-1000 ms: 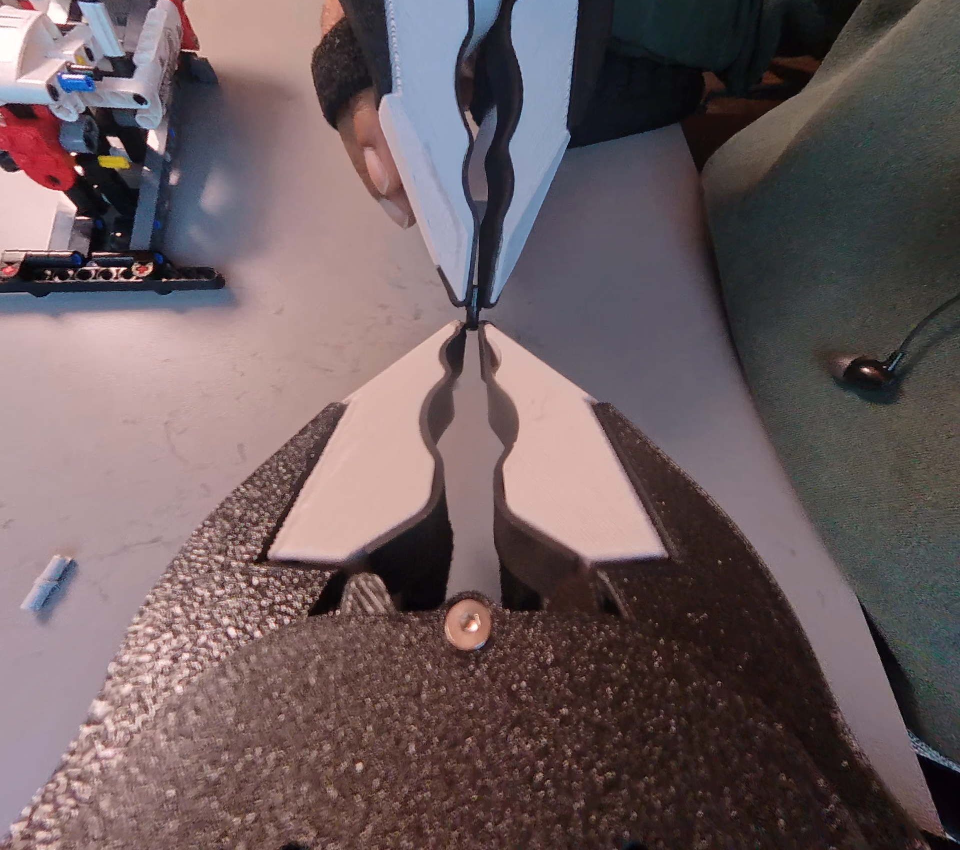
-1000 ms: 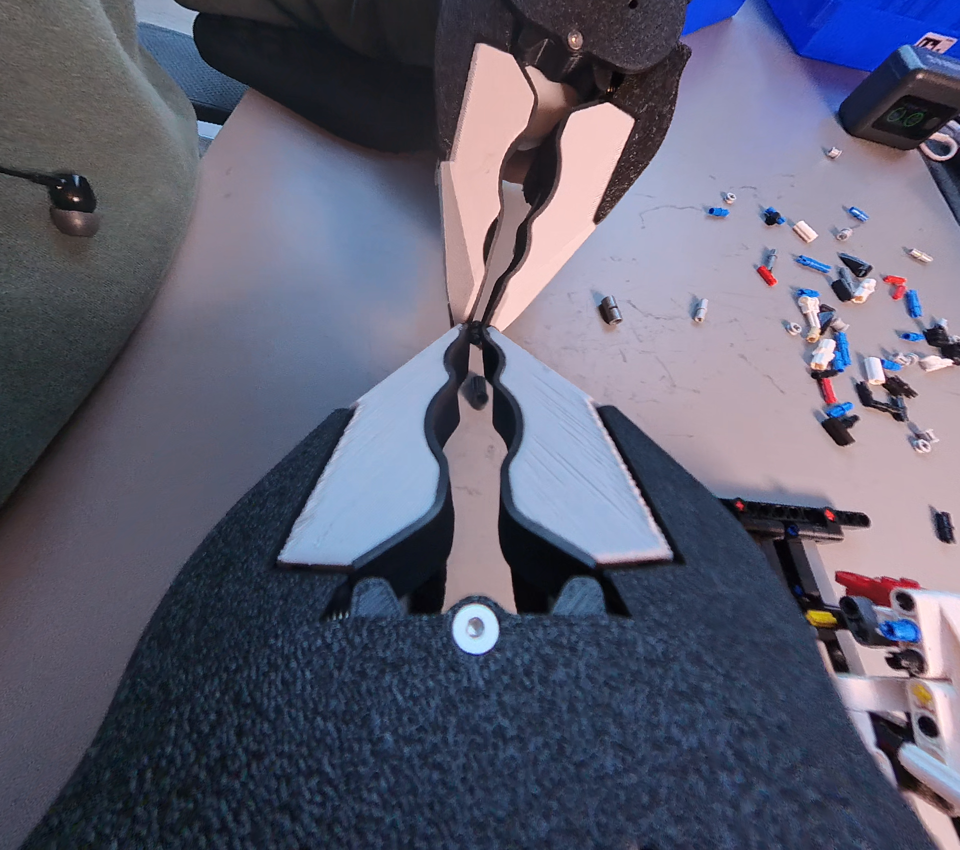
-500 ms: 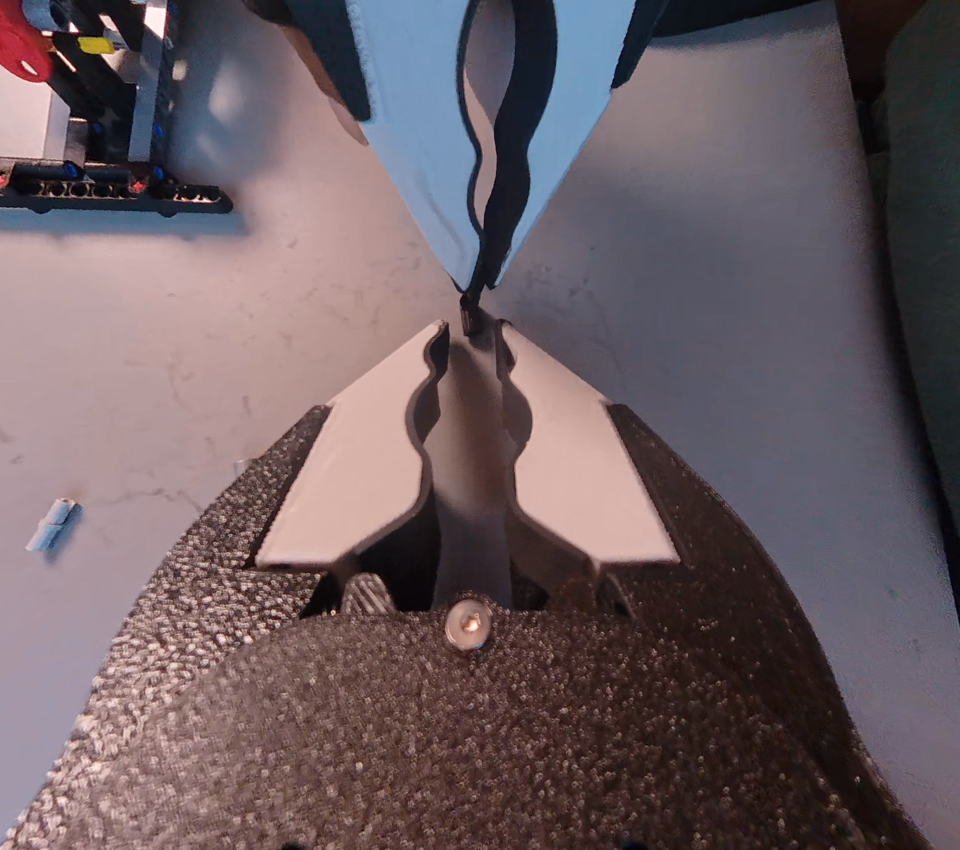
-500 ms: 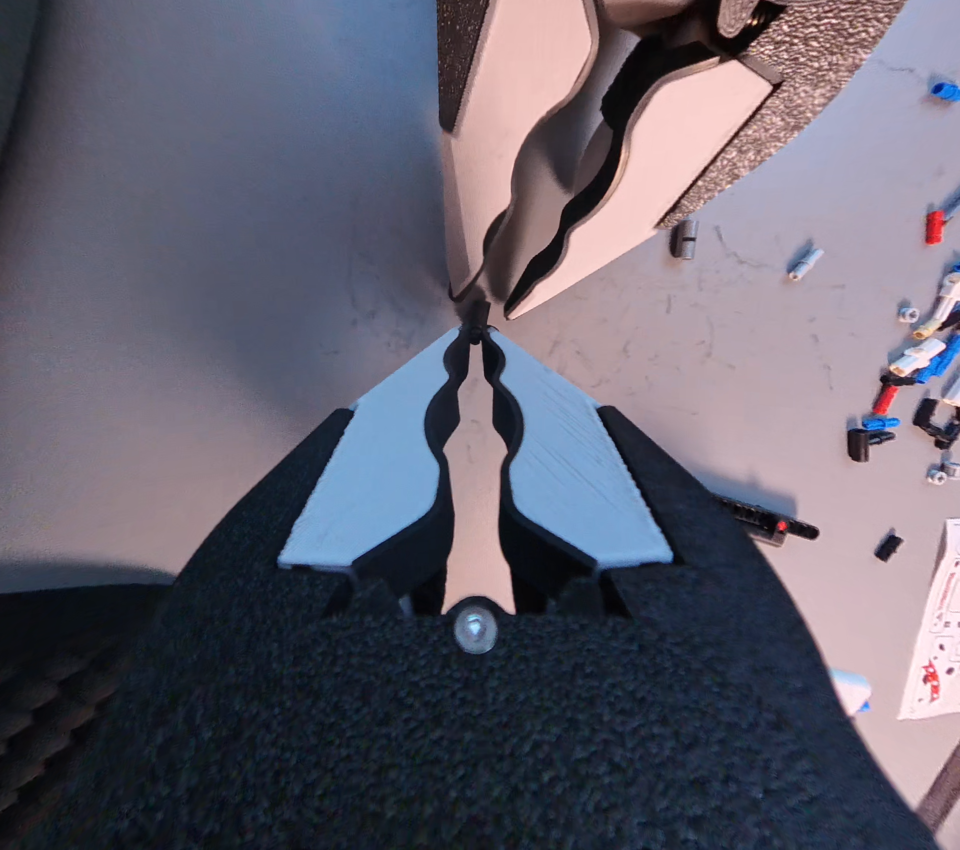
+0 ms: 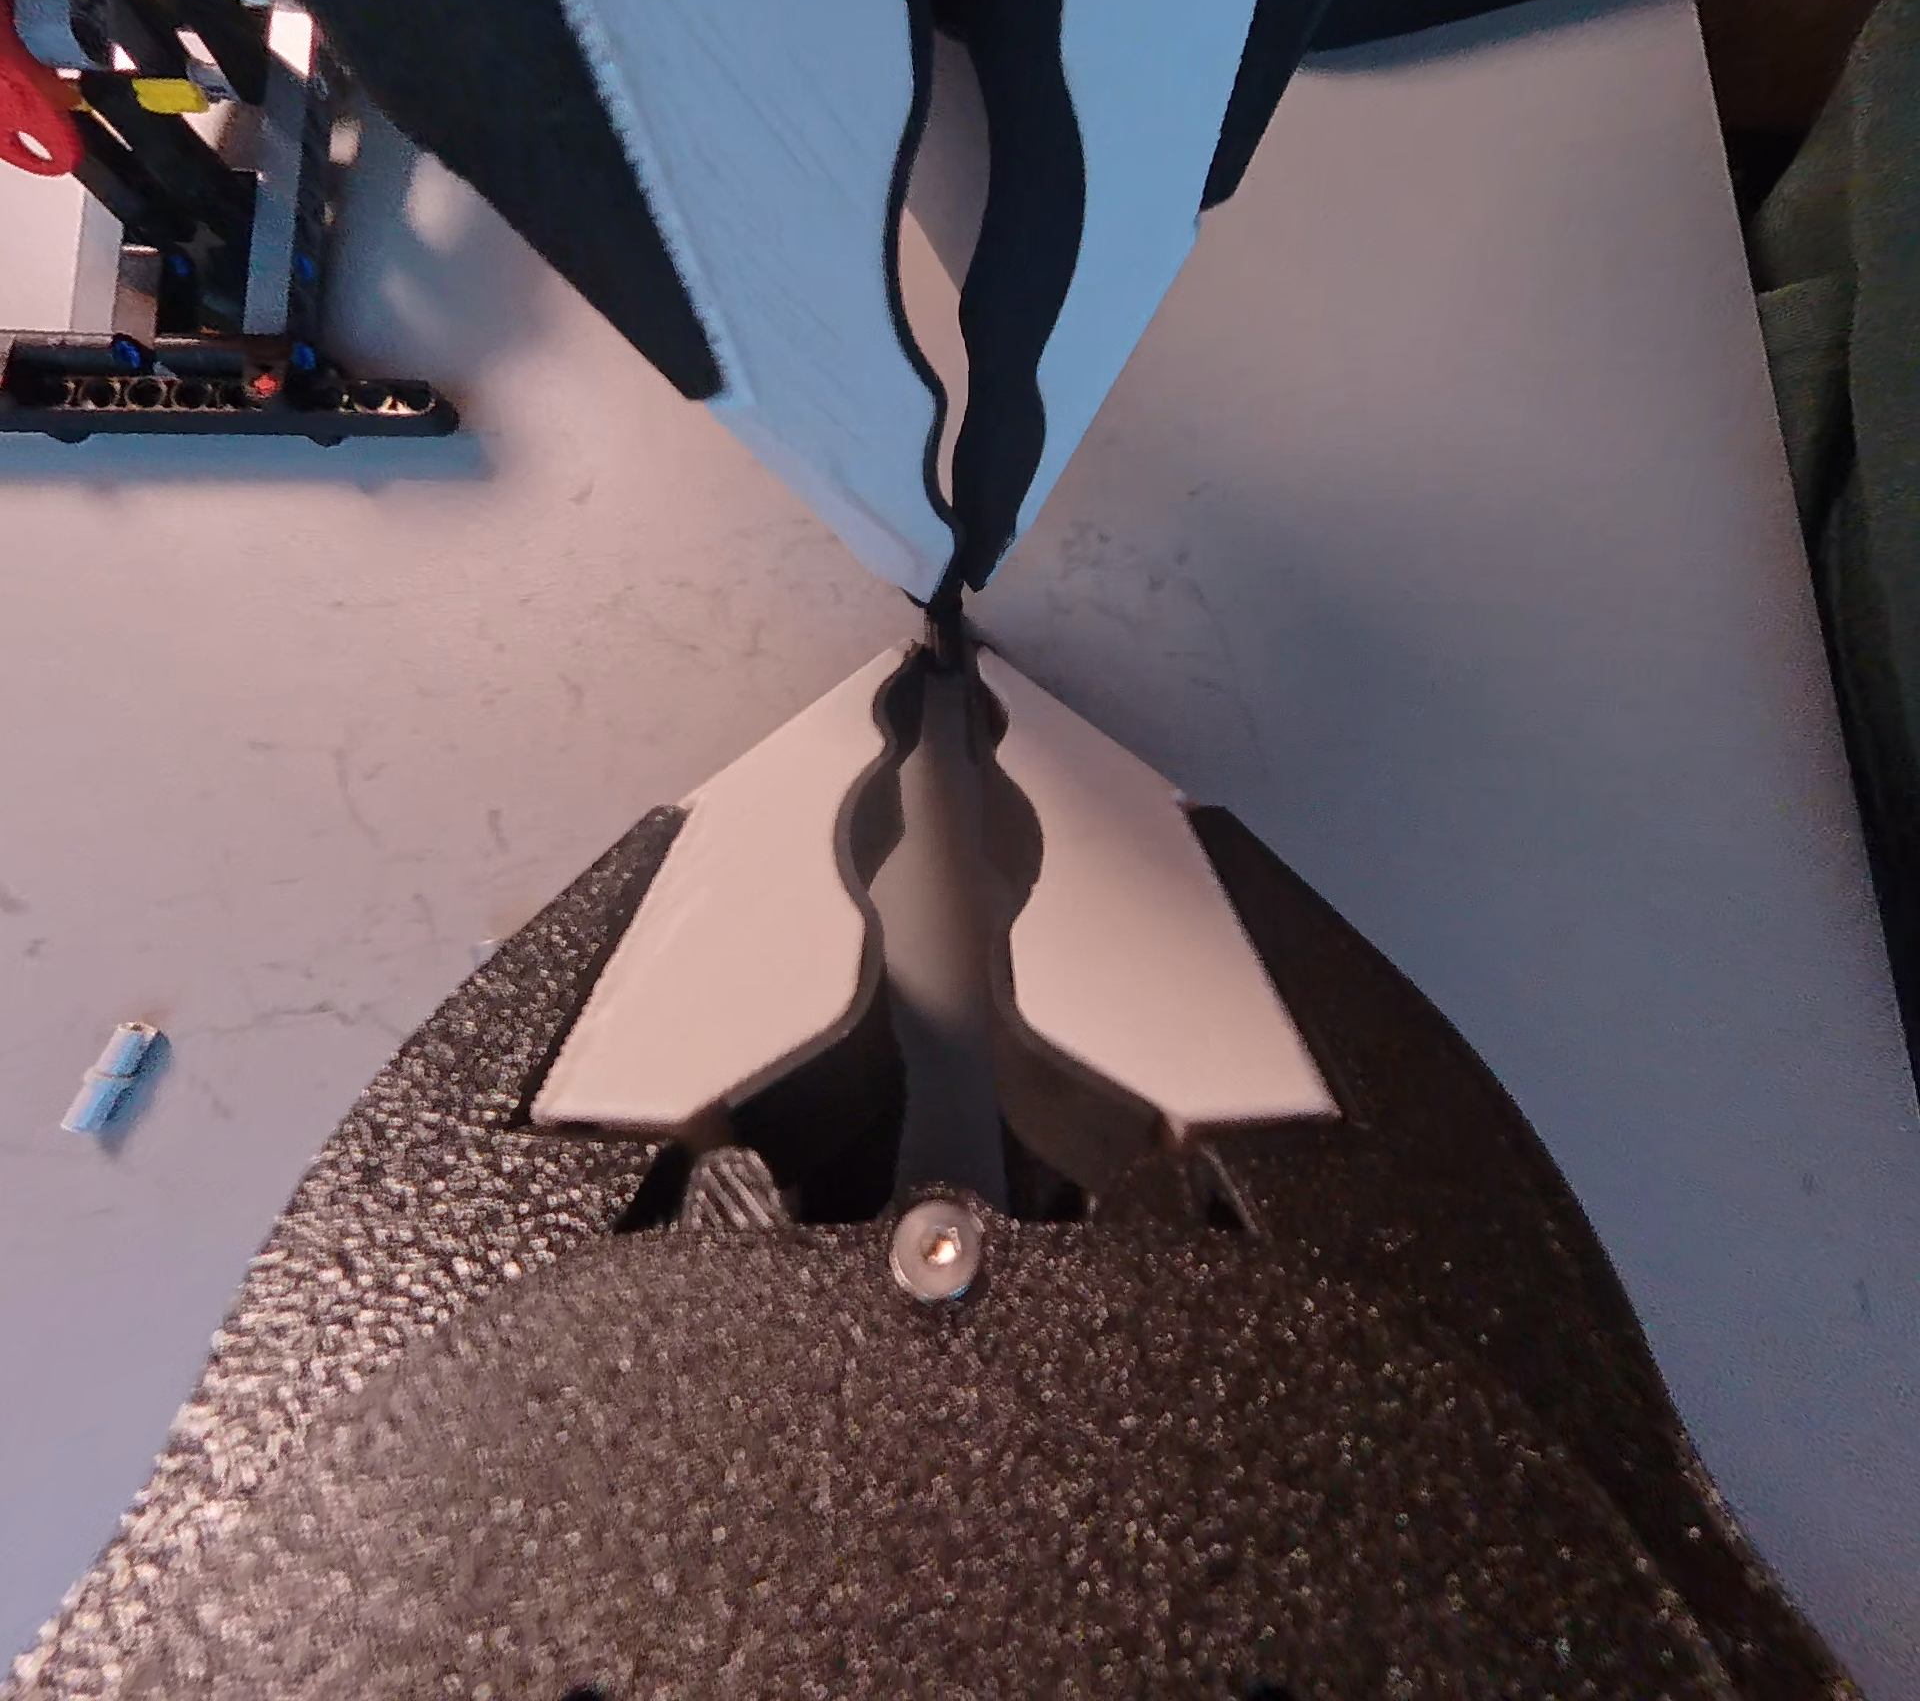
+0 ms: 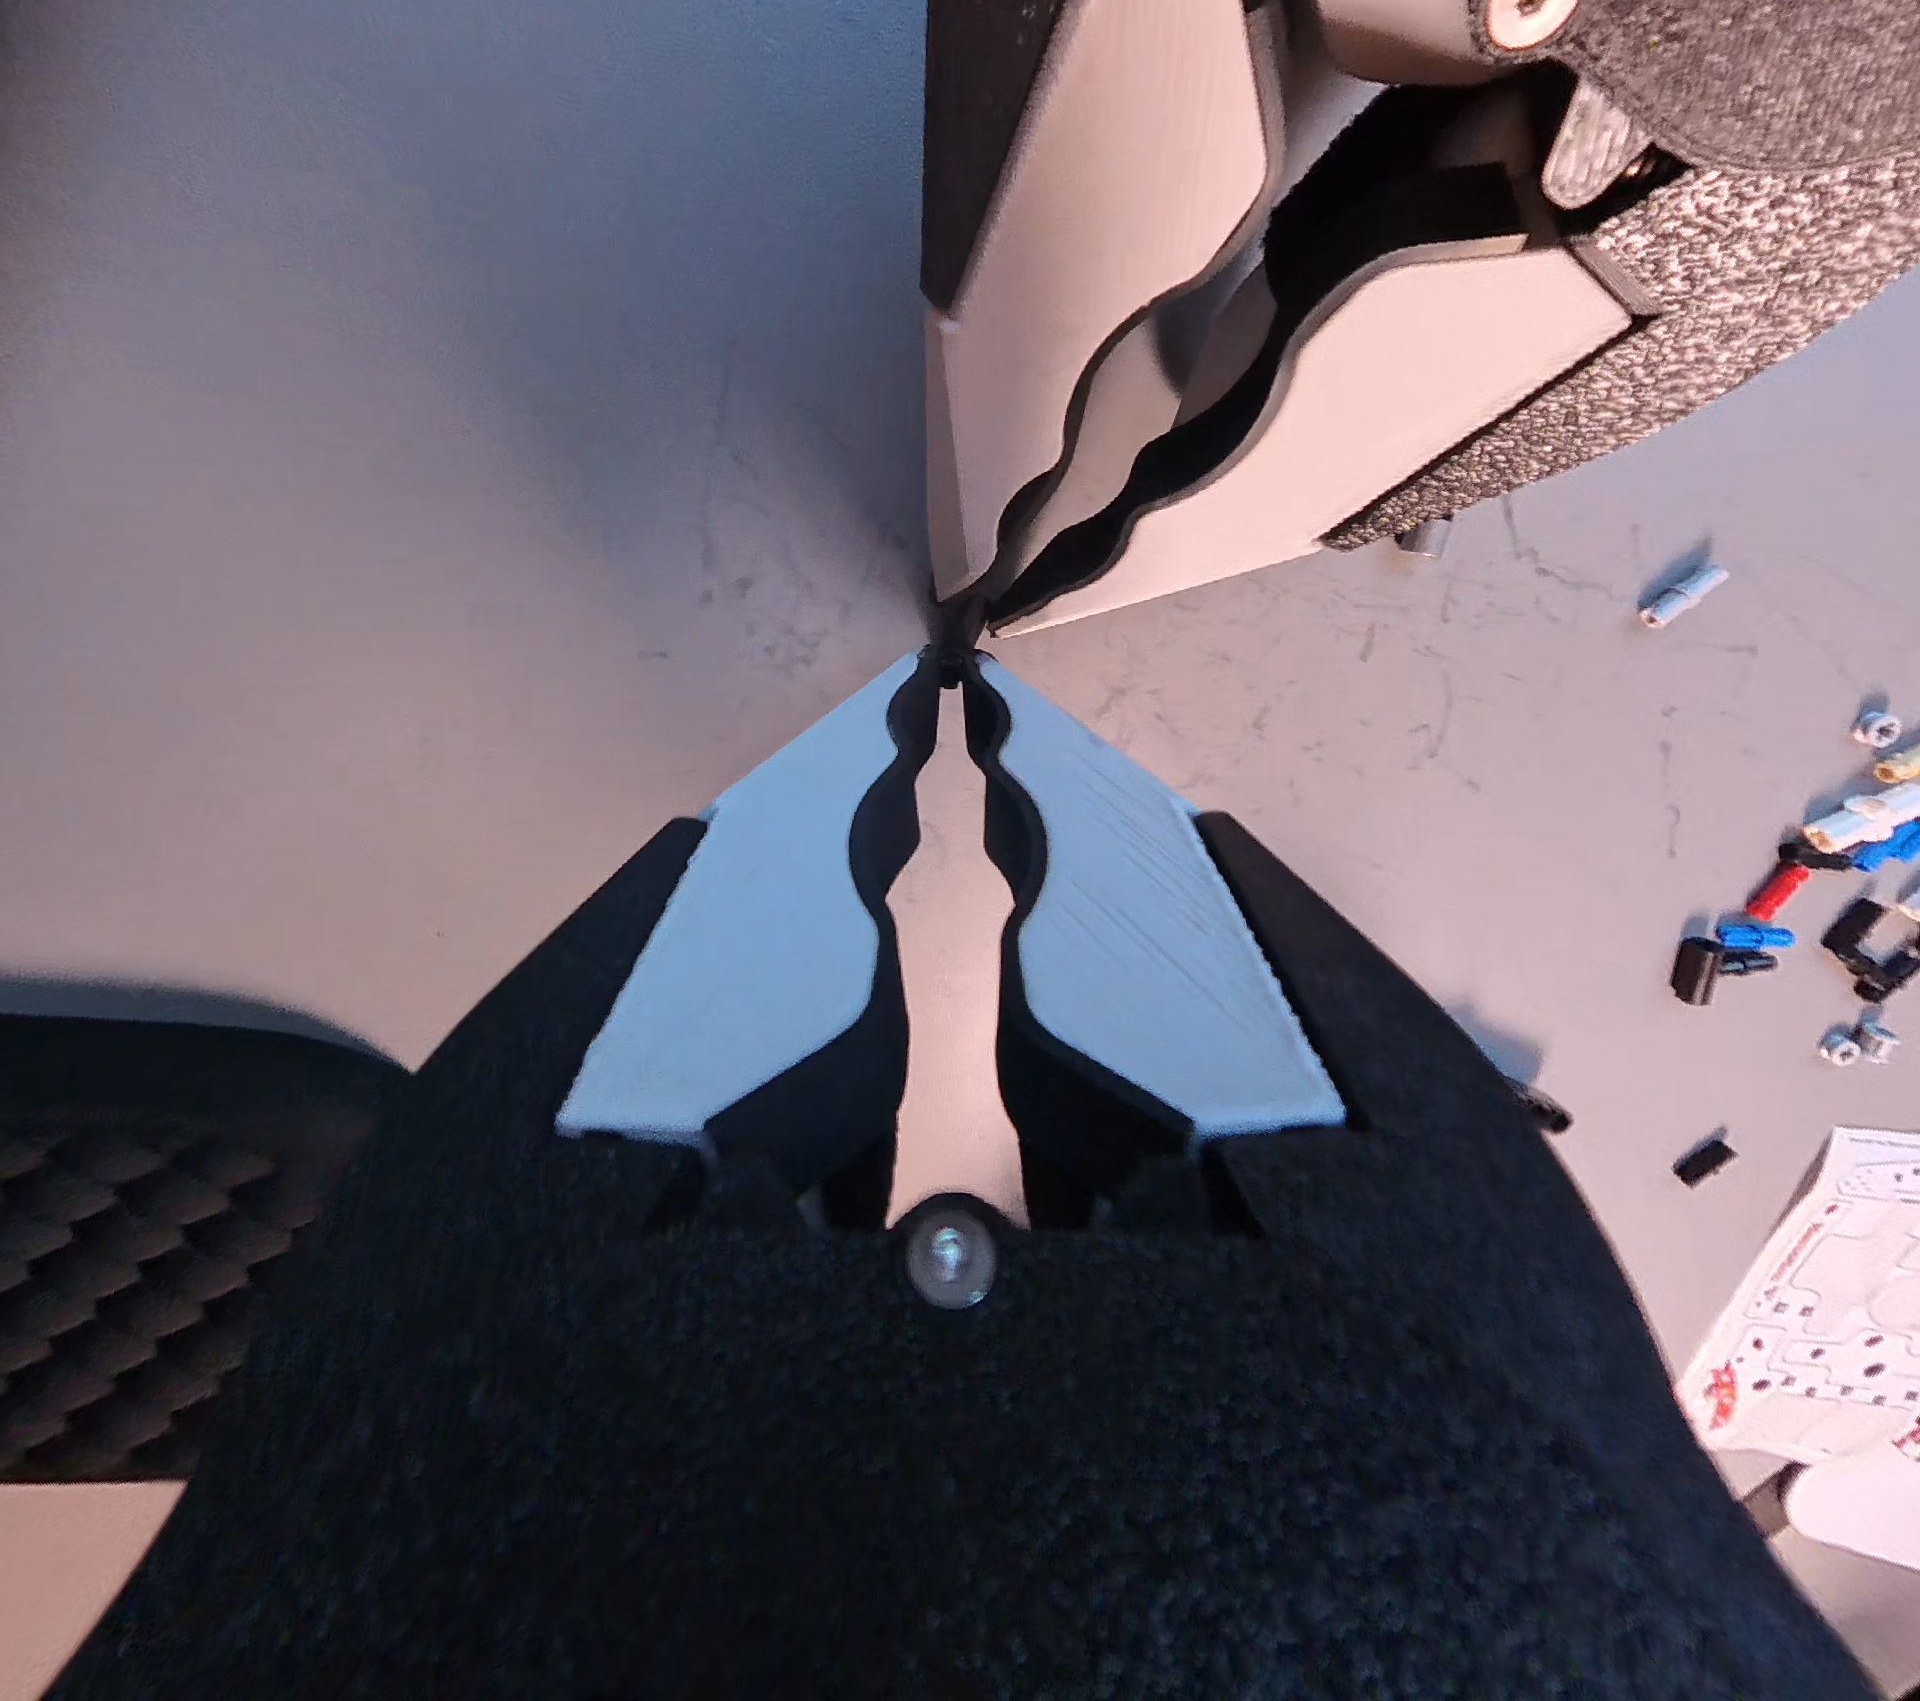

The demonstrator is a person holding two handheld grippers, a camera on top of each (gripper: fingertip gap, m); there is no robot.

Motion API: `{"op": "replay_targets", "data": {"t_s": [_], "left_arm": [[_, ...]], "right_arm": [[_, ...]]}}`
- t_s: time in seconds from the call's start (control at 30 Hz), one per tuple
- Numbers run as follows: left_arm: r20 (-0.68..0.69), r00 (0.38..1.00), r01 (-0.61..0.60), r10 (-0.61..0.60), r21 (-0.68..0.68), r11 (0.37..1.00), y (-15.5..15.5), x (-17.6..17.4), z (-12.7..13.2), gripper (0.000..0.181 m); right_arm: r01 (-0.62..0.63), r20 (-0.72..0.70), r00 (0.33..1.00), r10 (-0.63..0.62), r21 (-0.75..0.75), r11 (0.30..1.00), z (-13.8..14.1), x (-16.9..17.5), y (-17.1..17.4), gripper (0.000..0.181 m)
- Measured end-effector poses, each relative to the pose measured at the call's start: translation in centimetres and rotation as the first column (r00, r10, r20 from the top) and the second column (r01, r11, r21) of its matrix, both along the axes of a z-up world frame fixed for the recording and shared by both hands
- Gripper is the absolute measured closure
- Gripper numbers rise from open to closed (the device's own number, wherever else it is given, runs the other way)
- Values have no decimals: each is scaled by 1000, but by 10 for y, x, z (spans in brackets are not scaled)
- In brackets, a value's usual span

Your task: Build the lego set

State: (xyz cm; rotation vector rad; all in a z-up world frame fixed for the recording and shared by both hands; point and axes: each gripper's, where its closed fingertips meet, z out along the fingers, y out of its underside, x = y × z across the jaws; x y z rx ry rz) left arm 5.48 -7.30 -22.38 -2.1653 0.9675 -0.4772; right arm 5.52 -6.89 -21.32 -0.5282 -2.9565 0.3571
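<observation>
Two claws meet tip to tip low over a scuffed grey table [image 5: 1403, 612], each pinching one end of a tiny black peg [image 6: 951, 652]. The left claw [image 5: 948, 652] has its pale, wavy-edged fingers drawn to a narrow gap that closes on the peg at the tips; seen from across, in the right wrist view, this left claw [image 6: 971, 607] comes in tilted from the upper right, its grainy black shell catching the light. The right claw [image 6: 948, 664] is likewise pinched narrow on the peg, its smooth white finger plates set in a matte, pebbled black body; in the left wrist view it [image 5: 951, 597] hangs from above, pointing straight down at the other's tips. The peg is too small and dark for its shape to be made out.

The half-built model [image 5: 135, 124], a frame of black holed beams with white, red, yellow and blue parts, stands on the table well off to the far left in the left wrist view. A single pale grey pin [image 5: 114, 1064] lies alone nearby. In the right wrist view, loose small pieces [image 6: 1849, 872] in blue, black, red and white are scattered at the table's right edge, beside a printed sheet [image 6: 1818, 1339]. A dark quilted pad [image 6: 135, 1236] shows at lower left.
</observation>
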Motion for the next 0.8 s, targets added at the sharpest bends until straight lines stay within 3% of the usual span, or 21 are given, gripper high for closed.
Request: {"op": "replay_targets", "data": {"t_s": [0.5, 0.8], "left_arm": [[58, 998, 23, -20, -58, 998, -1, 0, 1, 175], [73, 997, 21, -15, -76, 997, 0, 0, 0, 176]], "right_arm": [[-59, 78, 995, 61, -20, 998, -7, 1, -1, 178], [49, 14, 999, -49, -35, 998, -8, 0, -1, 177]]}}
